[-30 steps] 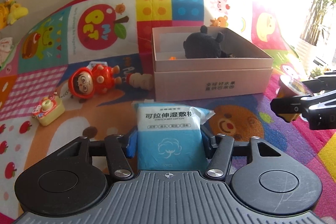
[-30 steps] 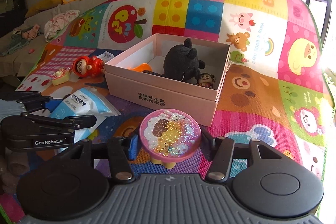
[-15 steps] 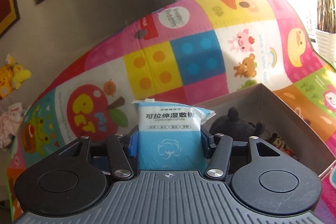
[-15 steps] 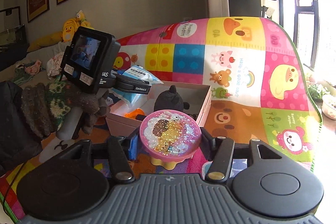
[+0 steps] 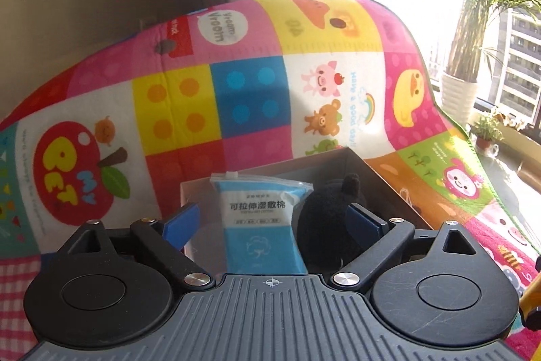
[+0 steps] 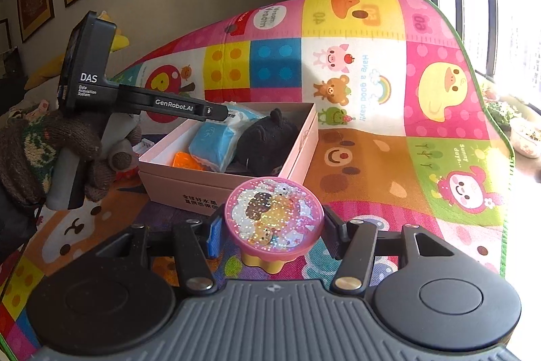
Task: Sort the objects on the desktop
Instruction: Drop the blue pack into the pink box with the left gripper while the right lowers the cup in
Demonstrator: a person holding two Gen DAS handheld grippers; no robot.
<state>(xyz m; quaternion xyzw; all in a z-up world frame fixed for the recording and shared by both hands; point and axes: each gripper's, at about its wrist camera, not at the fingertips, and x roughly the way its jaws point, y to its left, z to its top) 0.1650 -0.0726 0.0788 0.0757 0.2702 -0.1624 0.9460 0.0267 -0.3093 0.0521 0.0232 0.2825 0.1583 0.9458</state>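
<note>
Spread wide, my left gripper point(image 5: 270, 222) has just been opening, and the blue cotton-pad pack point(image 5: 262, 219) stands between the blue pads point(image 5: 182, 220) with a clear gap on both sides, so I read it as released. From the right wrist view the pack point(image 6: 213, 141) lies inside the pink box point(image 6: 216, 181), leaning against the black plush toy point(image 6: 267, 141) with an orange piece point(image 6: 184, 159) just beside it. My right gripper point(image 6: 272, 235) is clamped on the pink glitter toy point(image 6: 274, 219), pads pressing its round rim on both sides, held above the play mat point(image 6: 389, 158) on the near side of the box. What worries me is the left fingers sitting low over the box: pulling back carelessly could snag the pack's loose plastic edge and drag it out, or knock the plush. The glitter toy is gripped on a smooth curved rim, so I judge it could slip or twist if I swing it quickly. Both grippers are heading for the same box, and the left one point(image 6: 189, 107) reaches over it, so bringing the right in too early risks a collision.
</note>
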